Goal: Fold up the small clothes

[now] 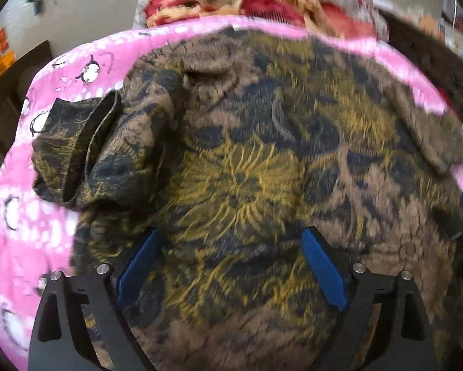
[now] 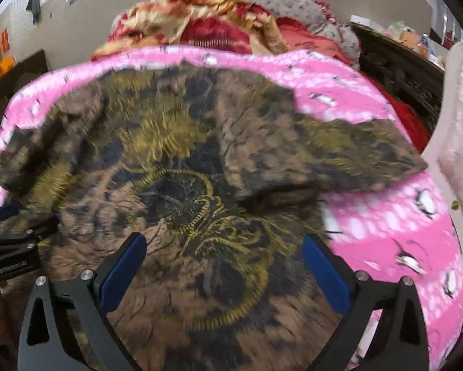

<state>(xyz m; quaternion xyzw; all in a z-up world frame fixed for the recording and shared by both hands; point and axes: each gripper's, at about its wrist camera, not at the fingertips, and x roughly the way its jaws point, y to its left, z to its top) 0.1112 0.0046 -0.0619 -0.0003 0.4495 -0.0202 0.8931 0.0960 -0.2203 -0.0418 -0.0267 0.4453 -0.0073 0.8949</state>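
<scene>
With both the left gripper [image 1: 231, 241] and right gripper [image 2: 225, 247] gaping empty over the brown-and-yellow floral shirt [image 1: 262, 170], a shallow pinch could bunch both layers.

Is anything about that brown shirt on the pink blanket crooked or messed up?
Yes. On the patterned shirt, the sleeve at the left of the left camera's view is bunched up and curled over instead of lying flat on the pink blanket. No damage shows.

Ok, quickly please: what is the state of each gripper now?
Left gripper: open, empty, above the patterned shirt.
Right gripper: open, empty, above the same shirt.
</scene>
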